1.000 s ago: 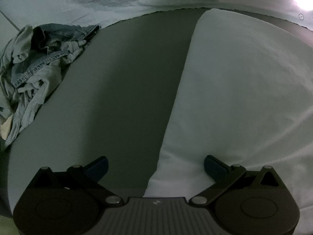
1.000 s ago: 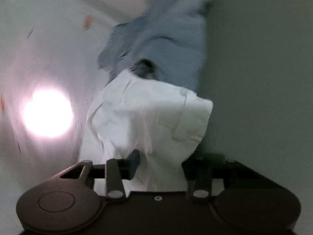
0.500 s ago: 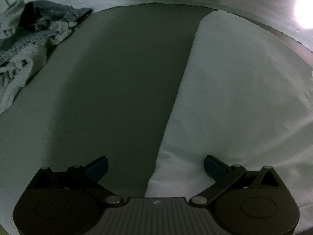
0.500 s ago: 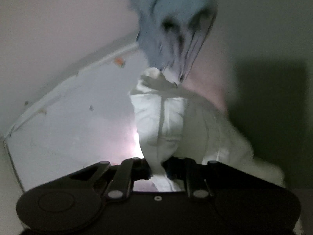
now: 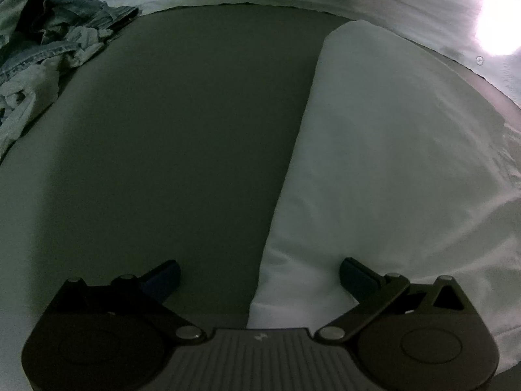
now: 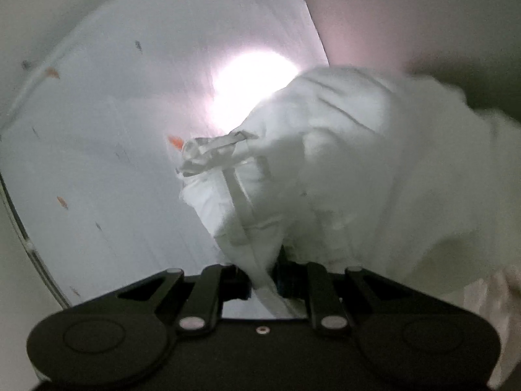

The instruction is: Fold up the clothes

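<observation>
Between right claw (image 6: 263, 280) pads, white garment (image 6: 325, 169) pinched.

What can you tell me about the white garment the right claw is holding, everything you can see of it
The white garment is soft, crumpled cloth, bunched into loose folds and blurred in the right wrist view. Flat seams or bands run across it, and a gathered, strap-like end sticks out toward the bright glare. It hangs in front of a pale surface rather than lying flat. The right claw is shut on a narrow pinch of its lower edge, with the rest billowing up and to the right. Its type cannot be told.
</observation>
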`<state>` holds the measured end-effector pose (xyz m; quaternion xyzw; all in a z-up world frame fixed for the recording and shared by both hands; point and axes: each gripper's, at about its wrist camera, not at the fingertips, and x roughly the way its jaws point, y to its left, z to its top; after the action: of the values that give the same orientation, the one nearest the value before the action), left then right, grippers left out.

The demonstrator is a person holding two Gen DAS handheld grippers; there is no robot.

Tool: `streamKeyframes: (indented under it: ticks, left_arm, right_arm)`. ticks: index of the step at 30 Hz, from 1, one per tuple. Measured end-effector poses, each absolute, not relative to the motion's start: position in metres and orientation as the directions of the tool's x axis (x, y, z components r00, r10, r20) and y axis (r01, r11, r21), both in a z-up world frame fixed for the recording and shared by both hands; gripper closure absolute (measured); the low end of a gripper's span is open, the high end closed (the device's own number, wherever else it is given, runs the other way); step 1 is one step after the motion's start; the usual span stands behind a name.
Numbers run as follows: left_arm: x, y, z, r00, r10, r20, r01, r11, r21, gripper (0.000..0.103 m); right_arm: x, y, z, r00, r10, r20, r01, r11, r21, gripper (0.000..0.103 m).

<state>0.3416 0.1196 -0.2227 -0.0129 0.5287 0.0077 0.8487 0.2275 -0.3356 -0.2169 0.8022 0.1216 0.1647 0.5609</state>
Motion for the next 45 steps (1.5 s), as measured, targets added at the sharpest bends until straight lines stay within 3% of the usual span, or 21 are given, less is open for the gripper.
streamKeyframes:
  ticks: [6,11,19,21,22,23,24,31,42,45]
  left_arm:
    - [0.339,0.122,-0.219,0.446,-0.007,-0.895,-0.025,0.999,-0.021,0.0]
    - [0.338,0.138,-0.21,0.452,-0.055,-0.89,-0.026,0.997,-0.075,0.0]
    - [0.329,0.184,-0.178,0.55,-0.087,-0.831,-0.08,0.984,-0.156,0.001]
    - [0.328,0.19,-0.175,0.561,-0.083,-0.824,-0.091,0.983,-0.161,0.001]
    - [0.327,0.193,-0.173,0.563,-0.084,-0.822,-0.093,0.982,-0.165,0.001]
    - [0.328,0.197,-0.174,0.565,-0.09,-0.82,-0.093,0.981,-0.172,0.001]
    - [0.327,0.197,-0.174,0.565,-0.098,-0.819,-0.093,0.979,-0.181,0.001]
    - [0.326,0.199,-0.171,0.573,-0.13,-0.809,-0.068,0.977,-0.205,0.0]
    - [0.325,0.164,-0.142,0.629,-0.359,-0.689,0.074,0.91,-0.407,0.0]
    - [0.338,0.137,-0.143,0.607,-0.422,-0.674,0.158,0.895,-0.418,0.0]
  right_arm:
    - [0.248,-0.268,-0.221,0.84,0.542,0.026,0.143,-0.267,0.953,0.089]
    - [0.265,-0.217,-0.24,0.765,0.629,-0.142,0.289,-0.137,0.947,0.088]
    - [0.287,-0.179,-0.239,0.698,0.604,-0.384,0.406,0.108,0.908,0.084]
    - [0.301,-0.19,-0.23,0.715,0.591,-0.372,0.383,0.114,0.917,0.062]
    - [0.305,-0.191,-0.226,0.719,0.594,-0.361,0.37,0.112,0.922,0.057]
    - [0.308,-0.19,-0.222,0.722,0.602,-0.341,0.349,0.108,0.931,0.038]
    - [0.308,-0.187,-0.22,0.721,0.62,-0.311,0.316,0.105,0.943,0.033]
    - [0.318,-0.169,-0.209,0.623,0.753,-0.212,0.241,0.073,0.968,0.046]
    - [0.279,-0.242,-0.17,0.732,0.49,-0.474,0.201,0.509,0.837,0.04]
    - [0.273,-0.263,-0.175,0.744,0.434,-0.508,0.245,0.53,0.812,0.04]
